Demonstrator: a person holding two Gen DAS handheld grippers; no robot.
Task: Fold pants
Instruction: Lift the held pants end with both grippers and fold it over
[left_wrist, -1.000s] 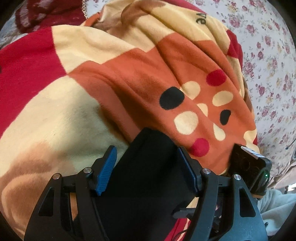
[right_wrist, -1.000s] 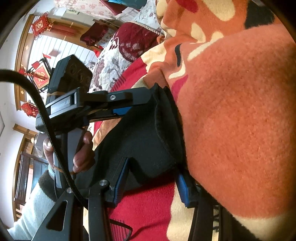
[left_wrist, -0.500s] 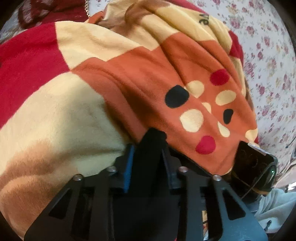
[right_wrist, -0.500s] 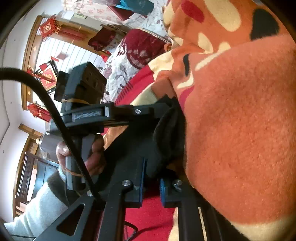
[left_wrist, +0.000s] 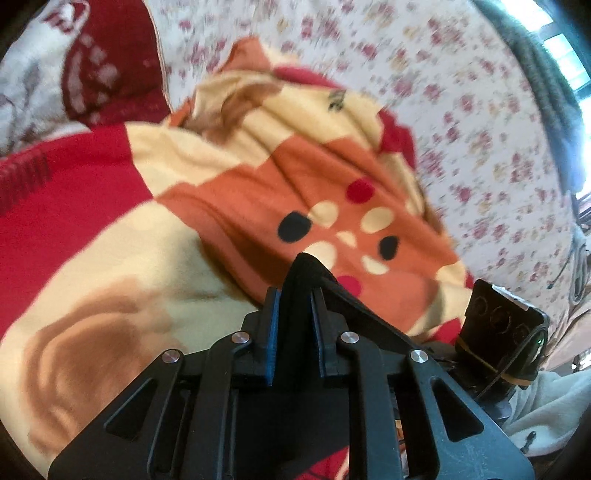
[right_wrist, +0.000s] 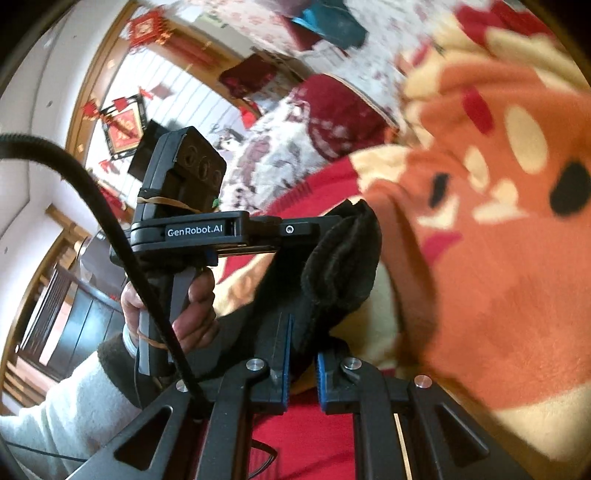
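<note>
Both grippers have closed since the earlier frames, where their blue pads stood wide apart around the black pants. The left gripper (left_wrist: 295, 314) has just been closing, and its pads now clamp a bunched fold of the pants (left_wrist: 304, 273), which pokes up just past the fingertips. The right gripper (right_wrist: 301, 363) is likewise pinched together on the same dark fabric (right_wrist: 340, 266); the cloth rises ahead of its fingers in a thick, ridged bundle. Compared with a second ago, more of the floral sheet (left_wrist: 480, 129) shows beyond the left gripper, and the pants edge sits higher against the blanket.

Beyond and beneath both tools lies a fleece blanket (left_wrist: 258, 177) in red, cream and orange with dark and pale spots. From the right wrist view, the left gripper (right_wrist: 325, 229) appears to the left and slightly ahead, its fingers closed on the far end of the pants, with a person's hand (right_wrist: 192, 302) around its handle and a pale sleeve (right_wrist: 66, 406) below. A black cable (right_wrist: 122, 243) crosses in front of that hand. Both views are motion-blurred.
</note>
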